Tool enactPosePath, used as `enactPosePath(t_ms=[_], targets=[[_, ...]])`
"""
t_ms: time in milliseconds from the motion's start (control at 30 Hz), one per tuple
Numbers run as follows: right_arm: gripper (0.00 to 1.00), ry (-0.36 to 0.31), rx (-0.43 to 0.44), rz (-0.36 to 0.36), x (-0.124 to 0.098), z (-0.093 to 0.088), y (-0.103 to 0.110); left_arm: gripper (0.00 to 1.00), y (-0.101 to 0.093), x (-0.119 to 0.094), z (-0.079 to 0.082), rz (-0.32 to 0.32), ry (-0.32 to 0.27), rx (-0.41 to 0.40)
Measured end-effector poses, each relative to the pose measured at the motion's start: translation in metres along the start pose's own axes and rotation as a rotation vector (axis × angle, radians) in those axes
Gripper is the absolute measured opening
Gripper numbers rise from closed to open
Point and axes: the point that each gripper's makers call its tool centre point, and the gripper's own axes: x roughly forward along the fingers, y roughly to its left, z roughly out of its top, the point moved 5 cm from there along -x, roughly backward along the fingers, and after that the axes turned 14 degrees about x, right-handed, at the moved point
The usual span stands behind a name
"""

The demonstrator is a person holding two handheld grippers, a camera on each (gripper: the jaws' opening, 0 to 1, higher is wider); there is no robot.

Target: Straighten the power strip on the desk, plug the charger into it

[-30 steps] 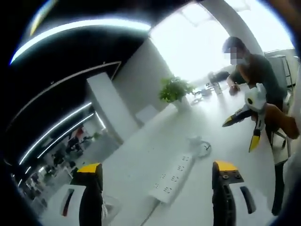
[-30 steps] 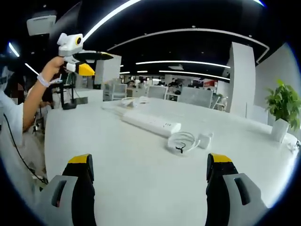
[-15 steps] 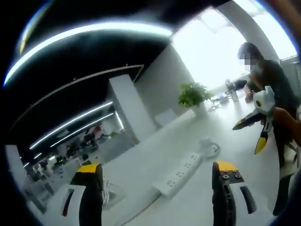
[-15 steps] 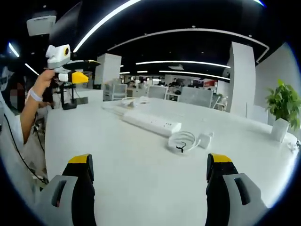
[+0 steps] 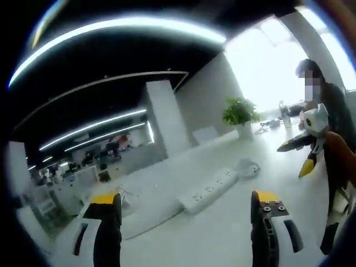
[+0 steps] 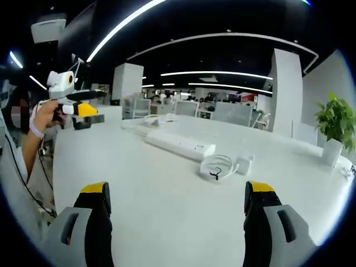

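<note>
Power strip (image 6: 179, 144): long white bar with several sockets, lying flat on the desk; in the right gripper view it sits centre frame, running from upper left down to the right, its cable trailing toward the upper left. In the left gripper view the power strip (image 5: 211, 188) lies centre frame, slanting up to the right.

Charger (image 6: 243, 165): small white block with a coiled white cord (image 6: 217, 166) bound by a dark tie, just right of and below the strip's near end, resting on the desk, apart from the strip.

Left gripper (image 6: 83, 103): at left edge of the right gripper view, held aloft in a hand (image 6: 44, 115), yellow-tipped jaws apart, clasping nothing. Its own jaws in the left gripper view stand wide, bare.

Right gripper (image 5: 300, 156): at right edge of the left gripper view, jaws spread, nothing between them. Its own jaws at the bottom of the right gripper view stand wide, above the desk.

Desk (image 6: 167, 194): broad, white, glossy.

Room: open office, dark ceiling with light strips (image 6: 211, 73), white pillar (image 6: 287, 92), potted plant (image 6: 335, 129) at right.
</note>
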Motion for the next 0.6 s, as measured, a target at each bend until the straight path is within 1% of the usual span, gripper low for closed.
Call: enactPosePath(t_ms=[167,367,467,600], targets=[[1.0,-0.001,0.0,0.002,0.001,0.001,0.001,0.99,-0.001,-0.005,-0.007,0.014,-0.012,-0.052],[1.0,-0.001,0.001,0.004,0.002,0.0,0.002,0.99,-0.003,-0.009,-0.022,0.039,0.004,-0.091],[1.0,0.005,0.0,0.004,0.002,-0.001,0.003,0.99,-0.005,-0.01,-0.028,0.038,0.012,-0.119],[1.0,0.006,0.002,0.005,0.002,-0.002,0.004,0.99,-0.009,-0.011,-0.033,0.038,0.014,-0.14]])
